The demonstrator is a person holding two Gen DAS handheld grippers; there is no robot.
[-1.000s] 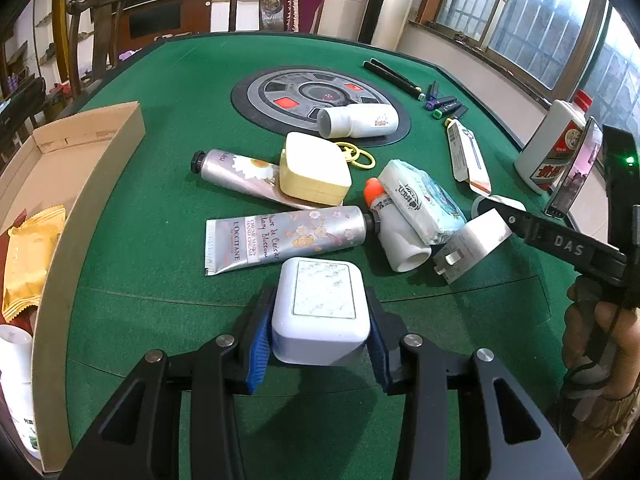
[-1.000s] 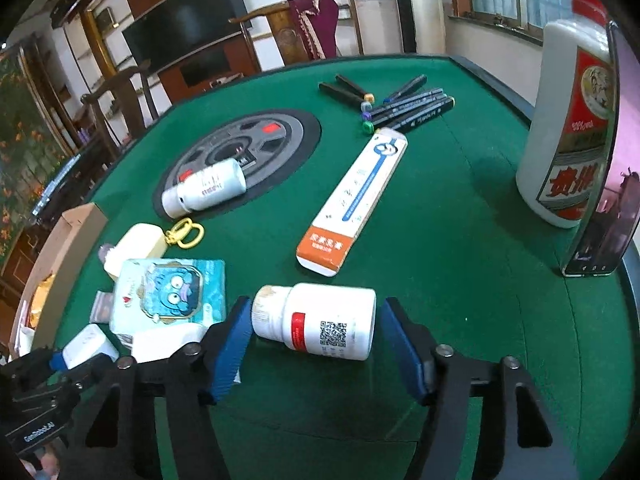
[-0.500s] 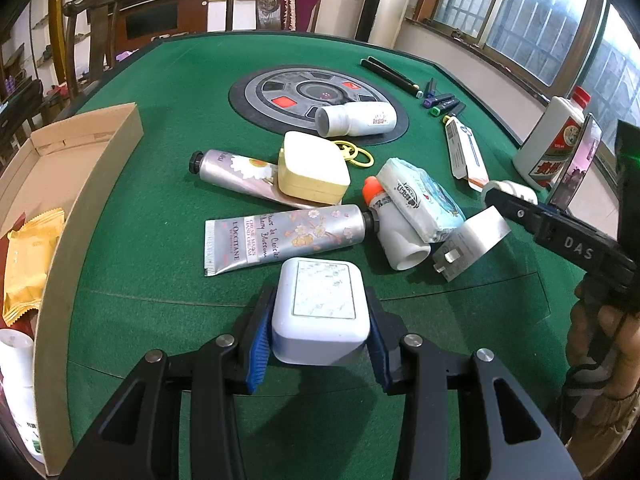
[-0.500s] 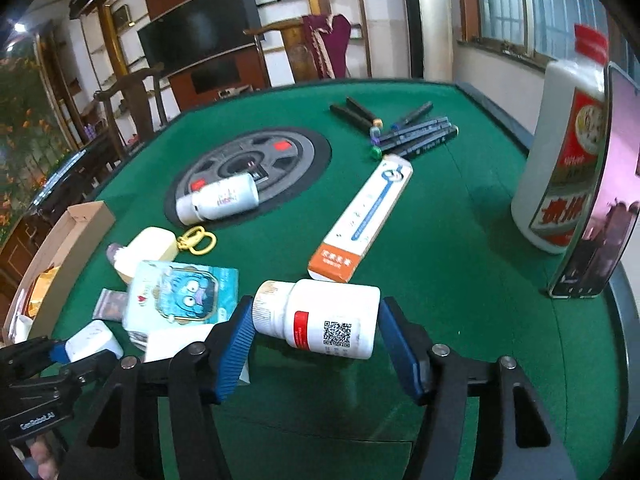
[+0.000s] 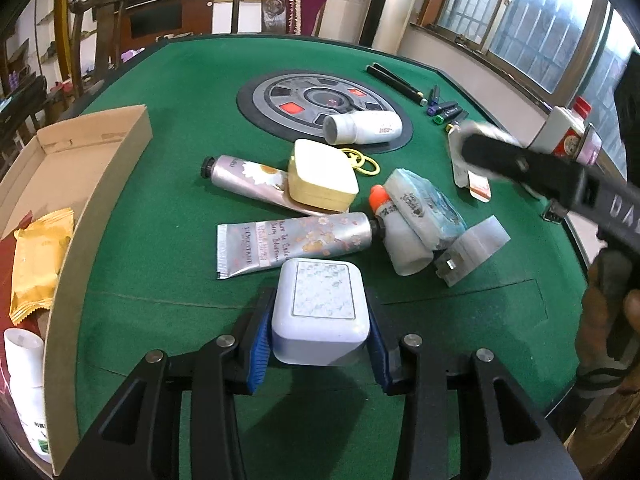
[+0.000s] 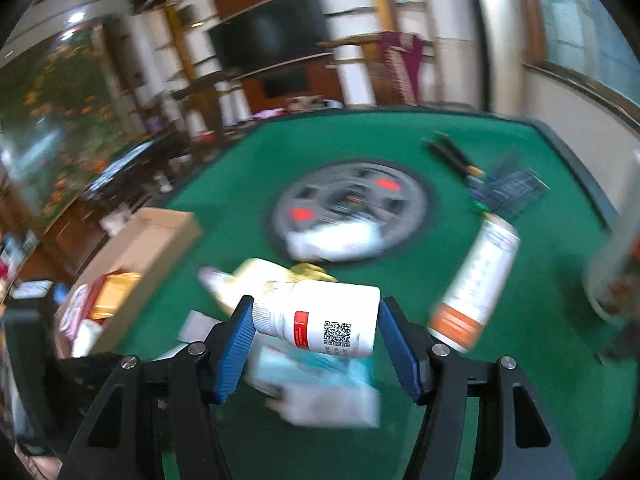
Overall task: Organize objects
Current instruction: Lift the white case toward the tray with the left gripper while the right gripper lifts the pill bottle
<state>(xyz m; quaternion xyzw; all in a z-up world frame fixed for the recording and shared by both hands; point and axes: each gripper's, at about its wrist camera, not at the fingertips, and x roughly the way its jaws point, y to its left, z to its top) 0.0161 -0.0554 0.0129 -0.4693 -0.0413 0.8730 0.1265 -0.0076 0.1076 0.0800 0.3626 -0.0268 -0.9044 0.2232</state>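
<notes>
Left wrist view: the left gripper (image 5: pixel 320 330) is held low over the green felt table (image 5: pixel 160 200), its blue pads (image 5: pixel 256 344) clamped on a pale blue rounded square case (image 5: pixel 322 316). The right gripper (image 6: pixel 316 334) is raised, its pads pressed against a white cylindrical pill bottle with a red band (image 6: pixel 320 320). An open cardboard box (image 5: pixel 72 168) is seen at the table's left; windows (image 5: pixel 520 20) line the room.

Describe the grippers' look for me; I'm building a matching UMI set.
Both are matte black, angular linkage frames with silver pivot bolts and ribbed blue finger pads. The left gripper and right gripper match. From the left camera, the right one's body bears white letters "DAS"; the bare hand gripping it shows a dark strap.
</notes>
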